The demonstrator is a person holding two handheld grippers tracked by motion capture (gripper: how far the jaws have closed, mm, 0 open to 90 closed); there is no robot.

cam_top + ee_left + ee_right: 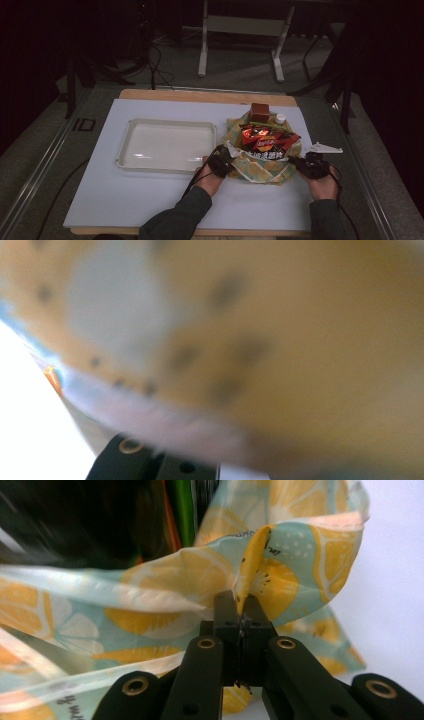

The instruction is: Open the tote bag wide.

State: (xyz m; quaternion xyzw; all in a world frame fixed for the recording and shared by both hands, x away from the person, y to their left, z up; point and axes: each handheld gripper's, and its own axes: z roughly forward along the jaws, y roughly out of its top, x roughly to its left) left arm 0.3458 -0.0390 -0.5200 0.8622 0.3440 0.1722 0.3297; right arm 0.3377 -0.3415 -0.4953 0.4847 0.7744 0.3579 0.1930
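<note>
A lemon-print bag (262,169) stands at the right of the white mat. In it are a red and black chip packet (265,139), a brown box (259,112) and a white-capped bottle (280,118). My left gripper (226,159) sits at the bag's left rim. The left gripper view has the blurred yellow bag cloth (275,340) draped right over the jaws, which are hidden; they read as shut on it. My right gripper (243,611) is shut on a fold of the bag's rim (260,565), at the bag's right side (296,161).
A shallow clear tray (167,123) lies left of the bag, close to my left hand. The white mat (125,200) covers a wooden table. Metal frame legs (202,45) stand on the floor behind.
</note>
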